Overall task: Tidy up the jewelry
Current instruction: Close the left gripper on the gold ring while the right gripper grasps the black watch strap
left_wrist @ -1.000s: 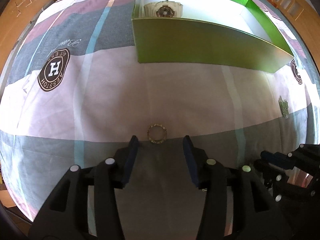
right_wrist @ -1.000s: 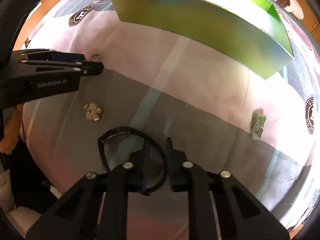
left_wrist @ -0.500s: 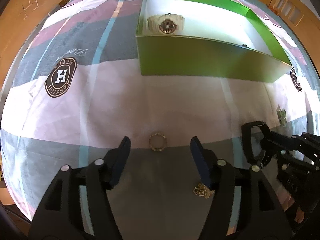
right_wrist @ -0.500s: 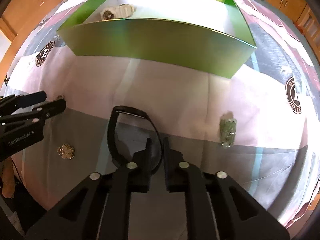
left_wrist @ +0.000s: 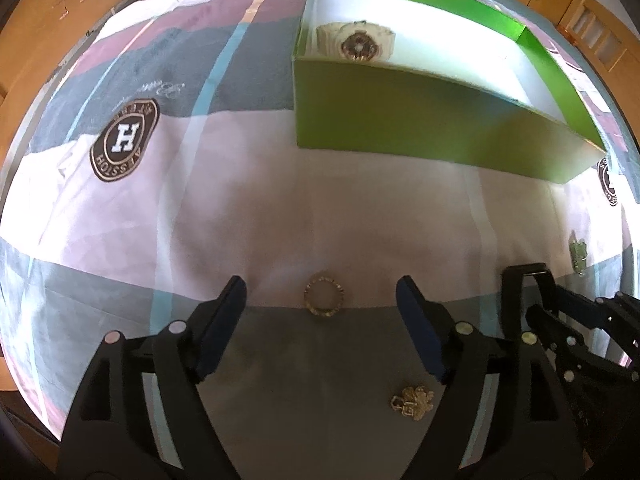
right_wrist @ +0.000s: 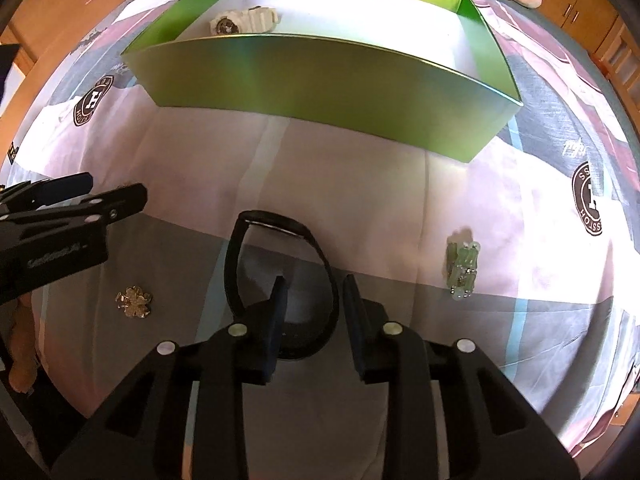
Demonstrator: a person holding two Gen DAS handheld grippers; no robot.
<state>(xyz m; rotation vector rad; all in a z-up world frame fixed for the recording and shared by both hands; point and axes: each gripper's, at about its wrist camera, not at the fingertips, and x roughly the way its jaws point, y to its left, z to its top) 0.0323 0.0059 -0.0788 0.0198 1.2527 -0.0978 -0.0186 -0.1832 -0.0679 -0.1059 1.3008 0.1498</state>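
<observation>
A gold ring (left_wrist: 324,295) lies on the patterned cloth between the tips of my left gripper (left_wrist: 320,300), whose jaws are opening wide and touch nothing. A black band (right_wrist: 276,224) rests looped on the cloth. One side of its strap runs between the fingers of my right gripper (right_wrist: 314,292), whose jaws are opening, and the pads stand clear of it. The green box (right_wrist: 320,80) sits beyond, with a cream watch (right_wrist: 244,20) in its far left corner. My left gripper (right_wrist: 116,186) also shows at the left of the right wrist view.
A gold flower brooch (right_wrist: 134,300) lies on the grey stripe between the two grippers. A pale green beaded piece (right_wrist: 462,270) lies to the right of the band. The cloth (left_wrist: 200,200) covers the table up to its edges, with wooden furniture around.
The left jaws have spread wider around the ring, and the brooch has come into view. The right jaws, earlier closed on the black band's strap, have parted from it, and that wrist has rolled.
</observation>
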